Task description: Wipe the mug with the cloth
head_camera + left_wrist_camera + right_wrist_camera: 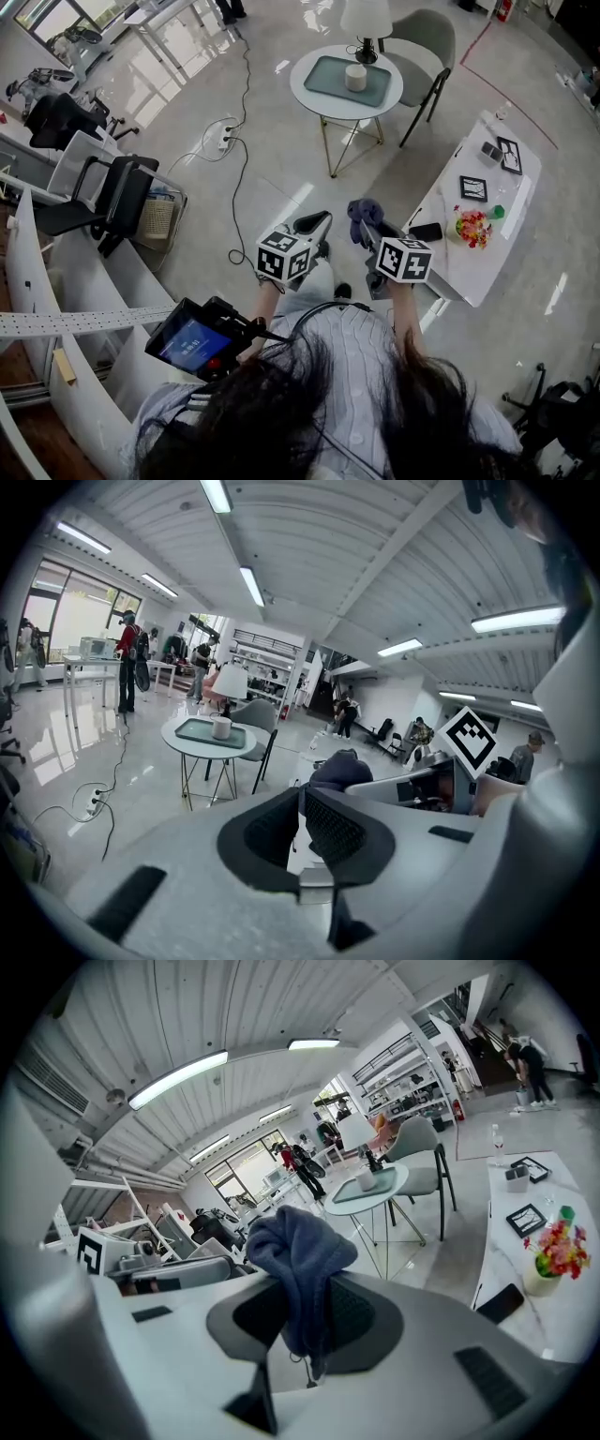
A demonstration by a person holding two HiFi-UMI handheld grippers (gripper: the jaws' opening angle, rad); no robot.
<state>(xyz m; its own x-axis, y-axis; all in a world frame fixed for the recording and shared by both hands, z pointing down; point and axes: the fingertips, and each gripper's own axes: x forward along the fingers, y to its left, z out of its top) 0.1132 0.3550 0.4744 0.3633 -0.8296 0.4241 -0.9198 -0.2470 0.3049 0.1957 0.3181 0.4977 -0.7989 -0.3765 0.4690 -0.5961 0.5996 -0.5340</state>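
Blue cloth [298,1241] hangs pinched in the down-tilted right gripper [305,1309].

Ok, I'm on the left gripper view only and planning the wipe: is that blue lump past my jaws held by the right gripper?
Observer: Yes. The right gripper is shut on the cloth; its loose end hangs down between the jaws.
Operator: What's on my right?
Observer: A long table, white, with flowers and a phone on it.
Operator: And the mug?
Observer: From above, the mug stands on a tray on the round table, across the floor from you.
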